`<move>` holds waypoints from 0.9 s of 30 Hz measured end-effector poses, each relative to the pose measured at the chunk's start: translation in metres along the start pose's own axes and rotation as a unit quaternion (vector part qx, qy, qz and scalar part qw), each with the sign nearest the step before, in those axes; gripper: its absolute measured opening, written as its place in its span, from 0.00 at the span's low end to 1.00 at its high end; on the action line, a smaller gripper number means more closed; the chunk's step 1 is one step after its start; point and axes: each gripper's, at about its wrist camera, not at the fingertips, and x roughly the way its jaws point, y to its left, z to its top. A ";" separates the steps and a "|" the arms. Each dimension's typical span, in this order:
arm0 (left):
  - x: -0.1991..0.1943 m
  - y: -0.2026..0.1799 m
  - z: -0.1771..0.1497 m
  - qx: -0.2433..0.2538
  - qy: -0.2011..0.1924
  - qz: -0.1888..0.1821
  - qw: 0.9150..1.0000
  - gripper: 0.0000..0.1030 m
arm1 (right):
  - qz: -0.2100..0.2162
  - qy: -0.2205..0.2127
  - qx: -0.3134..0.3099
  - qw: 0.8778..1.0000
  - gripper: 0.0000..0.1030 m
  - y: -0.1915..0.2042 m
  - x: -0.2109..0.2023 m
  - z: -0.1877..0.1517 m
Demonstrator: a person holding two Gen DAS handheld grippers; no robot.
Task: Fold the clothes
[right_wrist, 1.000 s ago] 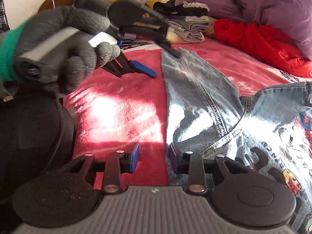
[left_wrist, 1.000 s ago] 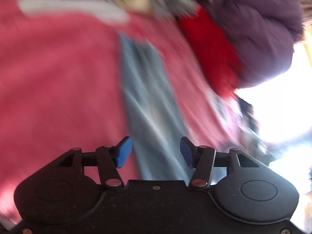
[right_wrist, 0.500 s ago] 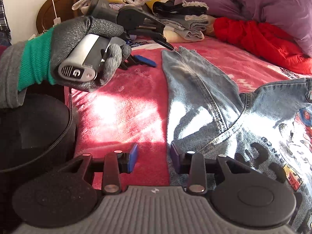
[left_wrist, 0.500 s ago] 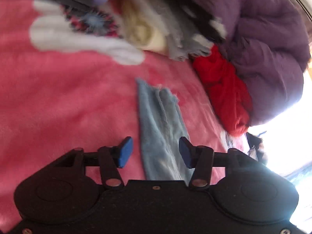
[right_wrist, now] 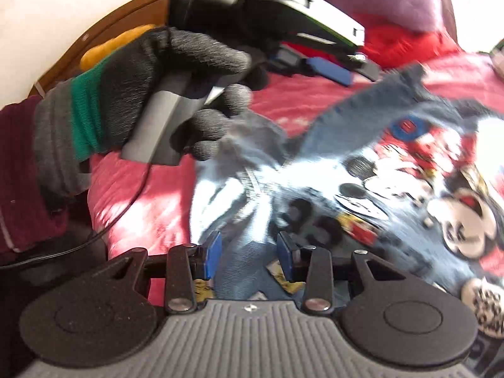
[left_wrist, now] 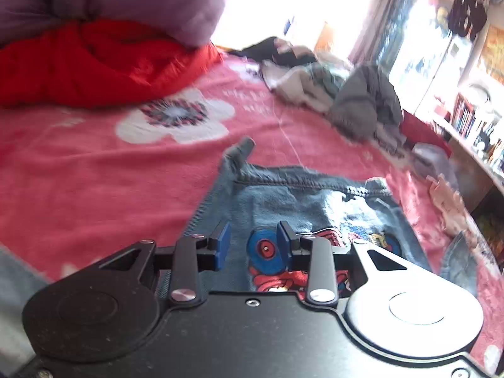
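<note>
Left gripper (left_wrist: 252,247) since closing over denim garment (left_wrist: 299,201)

left hand (right_wrist: 176,94): grey knit glove | green cuff band | maroon sleeve (right_wrist: 19,170) | thin black cable (right_wrist: 63,252)

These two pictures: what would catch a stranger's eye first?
Probably the denim garment with bright cartoon-mouse patches, spread over a pink flowered blanket in the middle of both views. Next, the gloved hand at upper left of the right wrist view, gripping the left gripper, whose blue-padded jaws are closing above the denim with nothing pinched. A red bundle lies at the far edge.
</note>
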 end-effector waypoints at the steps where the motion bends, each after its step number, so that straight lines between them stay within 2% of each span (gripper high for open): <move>1: 0.013 0.006 0.004 -0.014 0.004 0.009 1.000 0.31 | 0.003 -0.001 0.013 1.000 0.39 -0.006 -0.001 -0.001; 3: 0.032 0.027 0.012 -0.079 0.015 0.046 0.996 0.31 | 0.006 0.001 0.020 1.000 0.39 -0.008 -0.001 -0.001; 4: 0.039 0.040 0.015 -0.120 0.022 0.069 0.990 0.26 | 0.004 0.004 0.017 1.000 0.39 -0.008 -0.001 -0.001; 6: 0.049 0.061 0.022 -0.186 0.028 0.100 0.977 0.25 | 0.002 0.010 0.012 1.000 0.39 -0.006 -0.001 -0.002; 7: 0.045 0.055 0.026 -0.173 0.020 0.089 0.981 0.26 | 0.001 0.012 0.010 1.000 0.39 -0.005 -0.001 -0.003; 9: 0.044 0.036 0.032 -0.113 0.012 0.087 0.990 0.26 | 0.003 0.014 0.013 1.000 0.39 -0.006 0.000 -0.002; 12: 0.055 0.018 0.043 -0.084 0.003 0.056 0.995 0.26 | 0.005 0.018 0.011 1.000 0.41 -0.005 0.002 -0.002; 15: 0.087 0.014 0.053 -0.065 0.017 0.093 0.993 0.26 | 0.006 0.020 0.012 1.000 0.42 -0.004 0.004 -0.002; 16: 0.094 0.021 0.054 -0.074 0.032 0.122 0.989 0.37 | 0.007 0.020 0.012 1.000 0.42 -0.004 0.004 -0.002; 18: 0.098 0.033 0.058 -0.118 0.037 0.158 0.980 0.37 | 0.007 0.022 0.014 1.000 0.42 -0.006 0.005 -0.002; 19: 0.090 0.029 0.062 -0.119 0.019 0.169 0.978 0.33 | 0.008 0.022 0.015 1.000 0.42 -0.007 0.004 -0.002; 21: 0.075 0.013 0.071 -0.082 -0.016 0.175 0.981 0.33 | 0.009 0.023 0.015 1.000 0.42 -0.007 0.004 -0.003; 24: 0.059 0.000 0.076 -0.050 -0.040 0.164 0.984 0.33 | 0.013 0.023 0.019 0.999 0.42 -0.009 0.004 -0.002; 27: 0.053 -0.015 0.071 0.013 -0.031 0.111 0.993 0.34 | 0.018 0.021 0.028 0.999 0.42 -0.014 0.002 0.000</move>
